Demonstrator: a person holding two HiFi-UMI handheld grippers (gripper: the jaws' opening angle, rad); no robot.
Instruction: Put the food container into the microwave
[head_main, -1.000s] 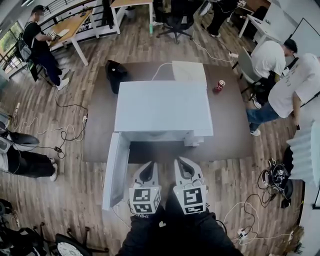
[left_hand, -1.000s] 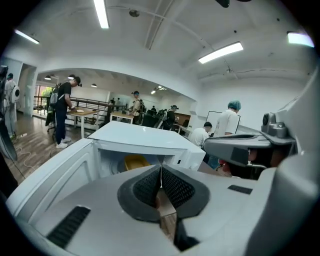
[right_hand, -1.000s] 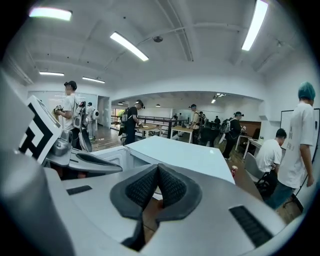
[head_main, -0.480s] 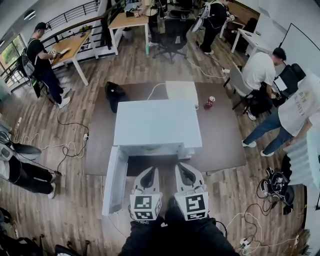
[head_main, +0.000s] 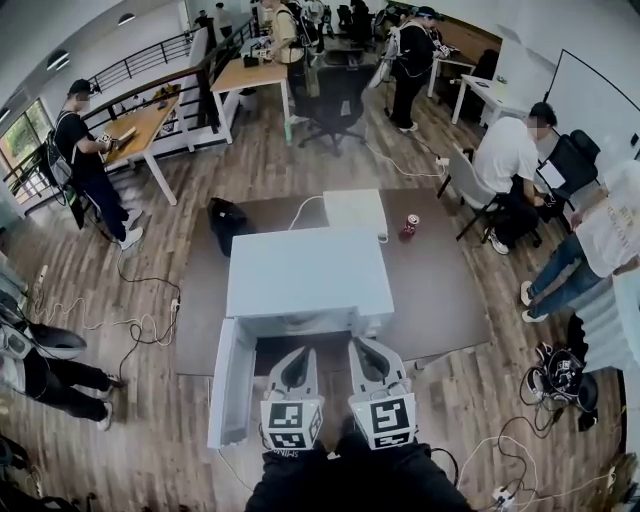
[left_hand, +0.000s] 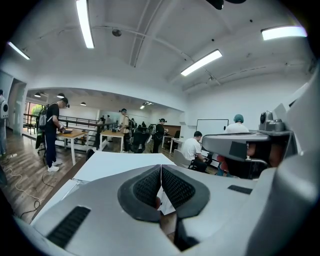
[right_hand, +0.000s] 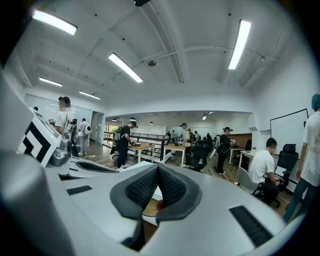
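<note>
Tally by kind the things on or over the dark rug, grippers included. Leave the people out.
Microwave: 1
White box: 1
Red can: 1
Black bag: 1
Grippers: 2, left gripper and right gripper
Total: 6

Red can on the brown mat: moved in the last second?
No. The red can stays on the brown mat, just right of the white box.
</note>
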